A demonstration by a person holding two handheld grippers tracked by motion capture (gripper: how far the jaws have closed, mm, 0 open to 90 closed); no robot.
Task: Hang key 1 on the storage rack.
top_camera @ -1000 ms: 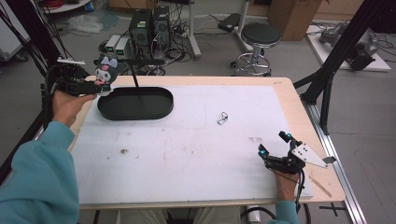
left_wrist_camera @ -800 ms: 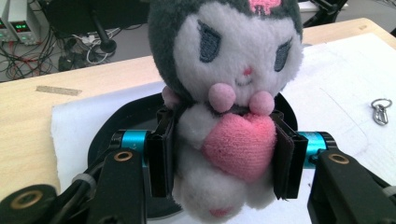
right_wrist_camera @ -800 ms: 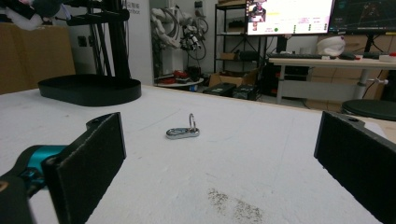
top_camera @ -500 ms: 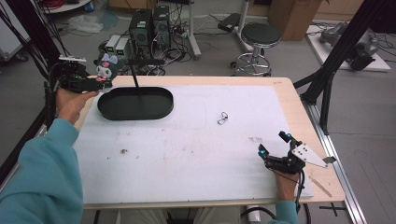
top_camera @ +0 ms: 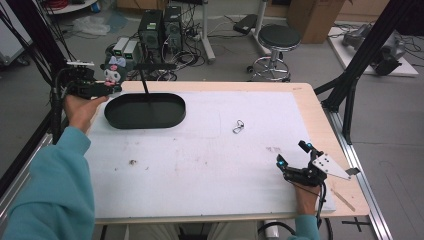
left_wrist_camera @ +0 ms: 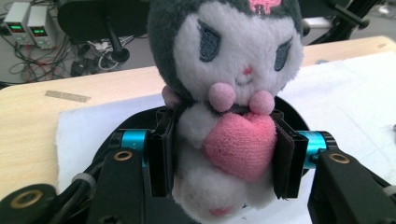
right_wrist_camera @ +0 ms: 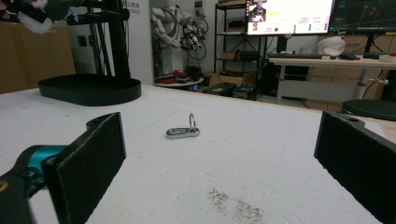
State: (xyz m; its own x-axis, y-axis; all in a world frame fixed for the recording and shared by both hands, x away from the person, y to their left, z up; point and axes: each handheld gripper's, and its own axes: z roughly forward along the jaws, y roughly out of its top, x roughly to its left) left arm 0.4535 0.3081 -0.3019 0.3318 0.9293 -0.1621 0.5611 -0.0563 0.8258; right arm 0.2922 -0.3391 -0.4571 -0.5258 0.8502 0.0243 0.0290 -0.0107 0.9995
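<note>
A grey-and-white plush doll [left_wrist_camera: 229, 88] with a pink heart on its belly is clamped between the jaws of my left gripper [left_wrist_camera: 223, 158]. In the high view that left gripper [top_camera: 114, 86] holds the plush doll [top_camera: 113, 71] up beyond the table's far left corner, just left of the black oval tray [top_camera: 145, 111]. A small metal clasp [top_camera: 238, 127] lies on the white mat near the middle. My right gripper [top_camera: 293, 159] rests open near the front right corner, its jaws wide apart and aimed at the metal clasp [right_wrist_camera: 183, 131].
A black stand post [top_camera: 144, 82] rises from the tray's far side. The black oval tray [right_wrist_camera: 89, 88] lies beyond the clasp in the right gripper view. A small dark speck [top_camera: 133, 161] marks the mat at front left. A stool [top_camera: 279, 39] and electronics sit behind the table.
My left gripper has drawn the plush doll a little farther left and back, away from the tray. The right gripper has stayed where it was.
</note>
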